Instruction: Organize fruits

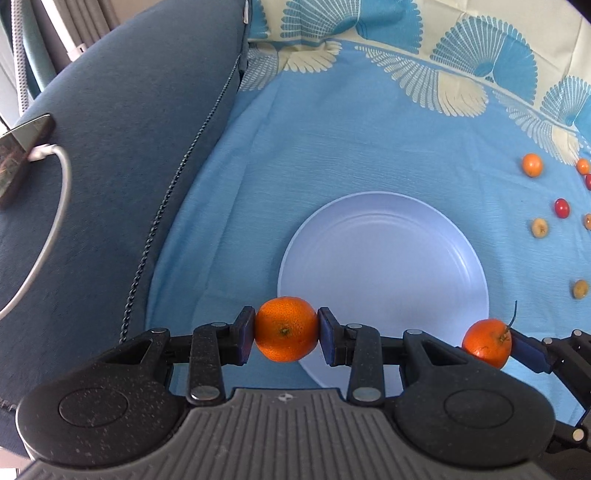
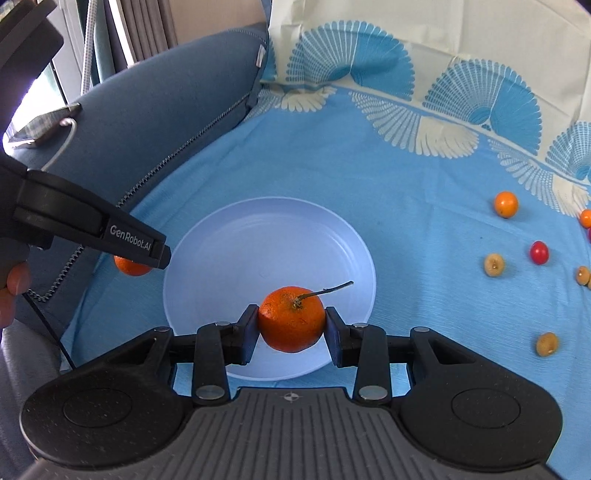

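Right wrist view: each hand-held gripper clamps a tangerine above the plate.

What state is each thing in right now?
Left gripper: shut on a stemless orange mandarin, at the plate's edge.
Right gripper: shut on a stemmed orange mandarin, above the plate.
Round pale blue plate: empty, flat on the cloth.
Small red fruit: loose on the cloth.

Home: sofa, curtains
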